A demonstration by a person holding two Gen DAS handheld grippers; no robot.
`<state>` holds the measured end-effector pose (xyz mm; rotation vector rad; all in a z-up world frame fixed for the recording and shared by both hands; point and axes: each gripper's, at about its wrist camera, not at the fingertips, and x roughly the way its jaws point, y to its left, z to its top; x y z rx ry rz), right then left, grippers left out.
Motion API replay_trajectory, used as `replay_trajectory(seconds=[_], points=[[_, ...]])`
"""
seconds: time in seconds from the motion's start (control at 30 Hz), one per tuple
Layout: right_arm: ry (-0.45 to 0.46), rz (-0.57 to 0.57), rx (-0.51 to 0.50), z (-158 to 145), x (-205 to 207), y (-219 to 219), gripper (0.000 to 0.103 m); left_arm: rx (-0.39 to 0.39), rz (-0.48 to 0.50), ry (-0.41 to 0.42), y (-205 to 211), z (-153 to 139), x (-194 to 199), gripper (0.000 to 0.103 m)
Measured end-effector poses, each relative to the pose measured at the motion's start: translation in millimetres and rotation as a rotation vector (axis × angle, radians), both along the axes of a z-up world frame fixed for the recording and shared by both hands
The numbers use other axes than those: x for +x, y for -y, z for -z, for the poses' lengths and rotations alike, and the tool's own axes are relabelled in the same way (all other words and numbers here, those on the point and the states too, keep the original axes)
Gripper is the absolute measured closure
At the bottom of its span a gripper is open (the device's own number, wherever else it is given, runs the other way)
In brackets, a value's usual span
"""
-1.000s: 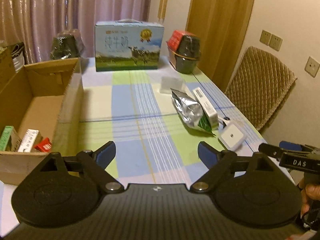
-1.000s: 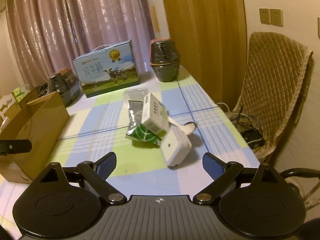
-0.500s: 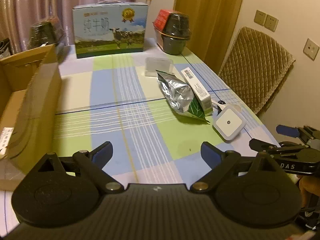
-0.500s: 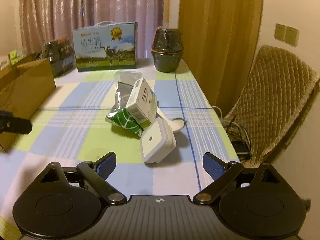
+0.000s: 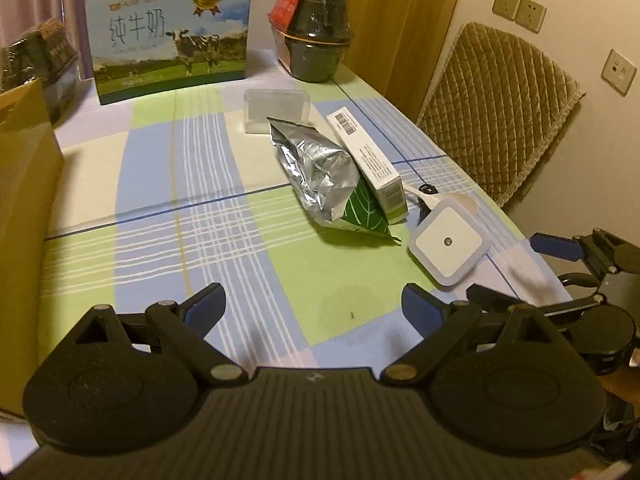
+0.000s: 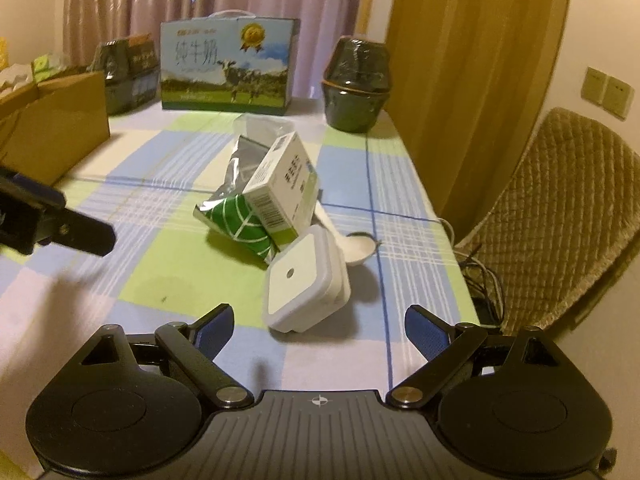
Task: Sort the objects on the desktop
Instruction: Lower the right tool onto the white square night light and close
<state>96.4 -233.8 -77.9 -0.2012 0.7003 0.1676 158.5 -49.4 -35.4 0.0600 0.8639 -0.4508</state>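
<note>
A white square device (image 5: 447,243) (image 6: 302,280) lies on the checked tablecloth. Behind it a silver and green foil bag (image 5: 326,178) (image 6: 236,216) lies with a white carton (image 5: 366,156) (image 6: 282,188) leaning on it. A white spoon (image 6: 352,242) lies beside them. A clear plastic box (image 5: 277,107) sits farther back. My left gripper (image 5: 312,306) is open and empty, over the cloth left of the device. My right gripper (image 6: 318,320) is open and empty, just short of the device.
A cardboard box (image 5: 24,184) (image 6: 52,120) stands at the left. A milk carton case (image 5: 170,36) (image 6: 228,68), dark wrapped bowls (image 5: 318,44) (image 6: 356,84) and a dark pack (image 5: 34,60) stand at the back. A quilted chair (image 5: 500,104) (image 6: 560,216) stands beside the table's right edge.
Both grippers have moved forward and closer to the pile of objects. The left view has swung right, away from the cardboard box. Both stay open.
</note>
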Motion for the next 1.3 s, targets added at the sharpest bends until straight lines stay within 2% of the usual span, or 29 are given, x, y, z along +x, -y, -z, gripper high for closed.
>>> replay_trajectory(seconds=[0.2,0.37,0.7,0.93,1.3], points=[[0.003,-0.037,-0.036,9.9,12.8,-7.9,0.016,0.008,0.005,-0.009,4.3,7.0,14.9,0.010],[0.003,-0.077,-0.097,17.1,21.8,-16.4,0.026,0.015,0.006,-0.013,7.2,11.8,25.9,0.010],[0.028,-0.100,-0.189,29.6,30.2,-27.5,0.029,0.010,0.015,-0.022,14.1,18.3,40.3,0.011],[0.049,-0.124,-0.250,33.7,31.0,-34.2,0.038,0.005,0.028,-0.017,20.5,17.1,44.3,0.010],[0.051,-0.135,-0.281,40.8,33.4,-34.9,0.040,-0.002,0.026,-0.027,23.2,17.5,46.9,0.011]])
